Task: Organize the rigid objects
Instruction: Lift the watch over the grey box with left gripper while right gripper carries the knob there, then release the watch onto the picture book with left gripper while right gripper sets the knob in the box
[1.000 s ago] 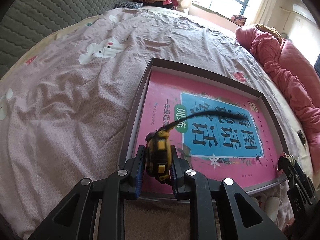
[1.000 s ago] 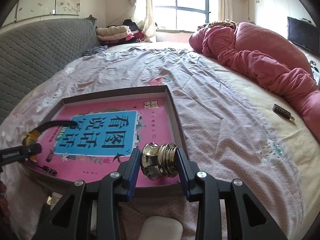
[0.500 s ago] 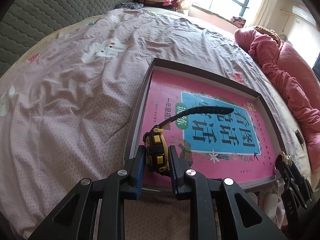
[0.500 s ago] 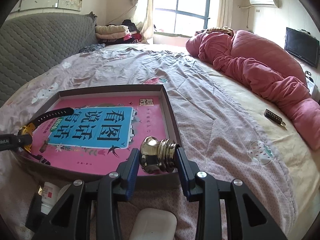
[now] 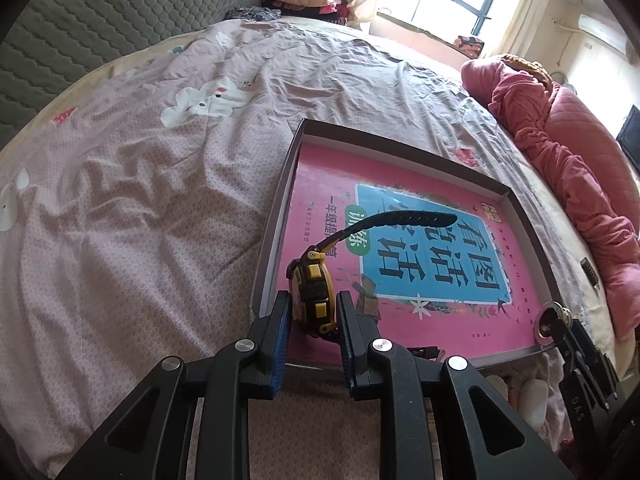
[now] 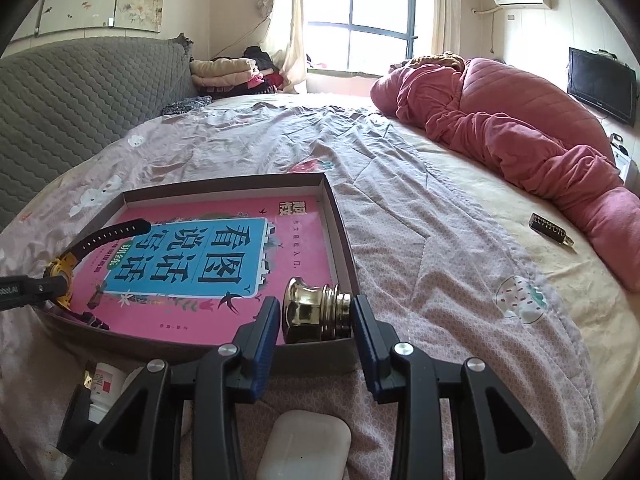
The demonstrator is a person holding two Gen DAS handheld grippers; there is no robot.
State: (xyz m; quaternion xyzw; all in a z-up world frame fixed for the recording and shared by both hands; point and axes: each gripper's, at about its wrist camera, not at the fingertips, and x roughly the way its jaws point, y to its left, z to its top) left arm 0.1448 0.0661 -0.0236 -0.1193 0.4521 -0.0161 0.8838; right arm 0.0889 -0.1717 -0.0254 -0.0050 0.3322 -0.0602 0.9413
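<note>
2 tools angle down over the near edge of the tray (image 5: pixel 280 204) on the bed (image 5: pixel 140 200). Left tool (image 5: pixel 311 312) clamped on watch (image 5: pixel 310 296) at near-left corner; right tool (image 6: pixel 316 316) clamped on brass knob (image 6: pixel 316 310) at near-right corner. Watch's lower strap mostly hidden.

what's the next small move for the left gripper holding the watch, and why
Probably lower it a touch and open. The left gripper is shut on the yellow watch just inside the tray, over the pink book, strap already extending inward.
</note>
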